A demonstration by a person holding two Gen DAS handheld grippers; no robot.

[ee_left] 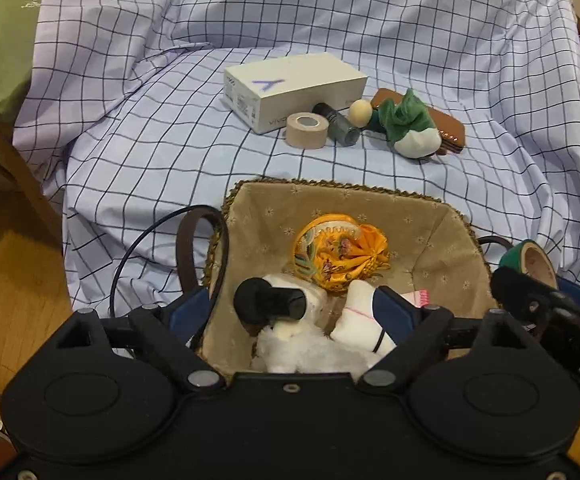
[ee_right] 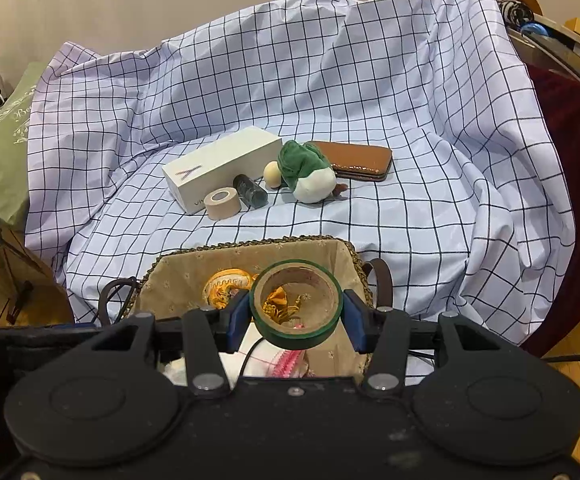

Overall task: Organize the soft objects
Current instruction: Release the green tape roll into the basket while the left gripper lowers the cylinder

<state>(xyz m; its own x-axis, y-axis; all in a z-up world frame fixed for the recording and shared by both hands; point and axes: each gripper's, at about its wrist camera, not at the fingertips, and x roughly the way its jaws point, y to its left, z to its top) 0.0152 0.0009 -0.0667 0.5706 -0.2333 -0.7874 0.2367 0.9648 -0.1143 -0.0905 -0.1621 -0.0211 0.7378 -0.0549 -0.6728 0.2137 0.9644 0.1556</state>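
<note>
A tan cloth-lined basket (ee_left: 330,188) (ee_right: 250,245) sits on the checked sheet just in front of both grippers. Inside it lie a yellow-orange embroidered pouch (ee_left: 342,256) (ee_right: 226,286) and a white plush toy (ee_left: 310,348) with a black part. My left gripper (ee_left: 290,308) stands open over the basket, its blue pads either side of the white toy and not pressing it. My right gripper (ee_right: 296,316) is shut on a green tape roll (ee_right: 296,308) (ee_left: 530,260), held above the basket's near right part. A green-and-white plush (ee_left: 410,124) (ee_right: 308,170) lies farther back on the sheet.
Behind the basket are a white box (ee_left: 294,88), a beige tape roll (ee_left: 306,130), a dark vial (ee_left: 340,124), a wooden egg (ee_left: 360,112) and a brown case (ee_left: 446,124). A black cable (ee_left: 142,240) loops at the basket's left. Wooden floor (ee_left: 14,280) lies left.
</note>
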